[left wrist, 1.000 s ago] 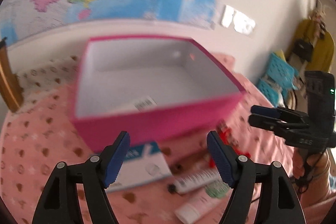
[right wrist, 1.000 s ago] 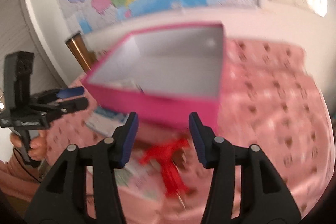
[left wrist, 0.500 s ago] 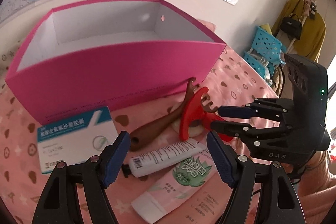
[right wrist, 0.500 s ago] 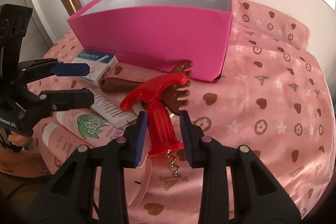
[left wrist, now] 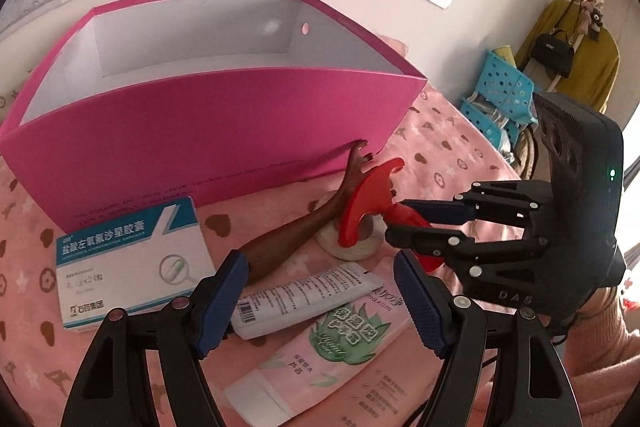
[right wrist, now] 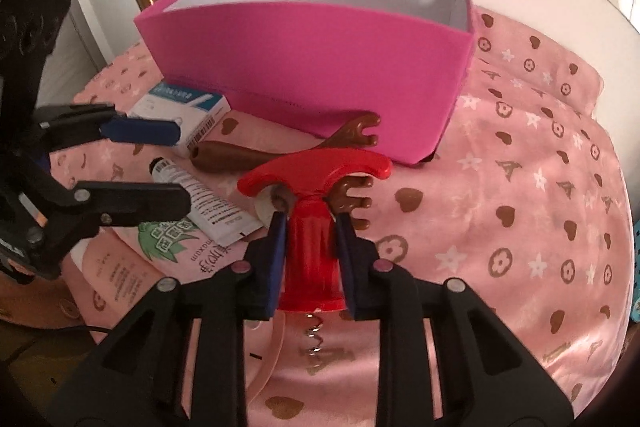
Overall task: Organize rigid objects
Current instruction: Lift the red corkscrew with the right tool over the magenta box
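The right gripper (right wrist: 310,223), its fingers just closing, clamps the red corkscrew (right wrist: 314,187) by its barrel, long axis in line with the fingers, in front of the pink box (right wrist: 304,67). The left gripper (left wrist: 320,303) hangs half-open, empty, above the tubes (left wrist: 308,291).

Left gripper (left wrist: 316,301), jaws apart above a white tube (left wrist: 304,297); right gripper (left wrist: 404,219) closing on the red corkscrew (left wrist: 366,201).
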The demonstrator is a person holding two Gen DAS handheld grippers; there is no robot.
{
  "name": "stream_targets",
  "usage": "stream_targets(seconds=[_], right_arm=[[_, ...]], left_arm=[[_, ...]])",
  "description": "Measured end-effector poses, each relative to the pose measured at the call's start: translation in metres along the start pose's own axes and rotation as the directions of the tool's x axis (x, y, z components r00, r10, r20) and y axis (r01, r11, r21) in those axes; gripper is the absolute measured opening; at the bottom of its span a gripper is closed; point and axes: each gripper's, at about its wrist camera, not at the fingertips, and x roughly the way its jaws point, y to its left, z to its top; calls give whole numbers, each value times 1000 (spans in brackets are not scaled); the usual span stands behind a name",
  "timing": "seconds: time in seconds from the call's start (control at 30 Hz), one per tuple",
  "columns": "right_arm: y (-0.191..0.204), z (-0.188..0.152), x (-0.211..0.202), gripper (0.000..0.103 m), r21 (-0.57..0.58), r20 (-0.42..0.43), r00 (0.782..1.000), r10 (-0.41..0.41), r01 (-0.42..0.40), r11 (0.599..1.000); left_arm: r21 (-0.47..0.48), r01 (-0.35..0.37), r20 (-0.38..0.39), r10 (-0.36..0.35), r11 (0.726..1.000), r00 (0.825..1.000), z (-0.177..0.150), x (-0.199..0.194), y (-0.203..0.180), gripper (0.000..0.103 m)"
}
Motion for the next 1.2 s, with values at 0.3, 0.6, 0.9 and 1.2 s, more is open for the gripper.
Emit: stream_targets(seconds=[0.3, 0.6, 0.9, 1.2], right_arm=[[-5, 2, -31, 27, 48, 81, 996, 30, -34, 998], [-4, 22, -56, 27, 77, 190, 976, 109, -126, 989], [-2, 47, -66, 27, 82, 260, 956, 133, -159, 984], [-10, 84, -62, 27, 91, 300, 944, 138, -172, 981]], left_arm=[[45, 90, 11, -91, 995, 996, 2, -4, -18, 77], [103, 180, 41, -185, 978, 982, 7, -15, -38, 76], [156, 150, 84, -165, 976, 983, 29, -22, -47, 61], [142, 155, 116, -172, 978, 978, 69, -20, -40, 48]])
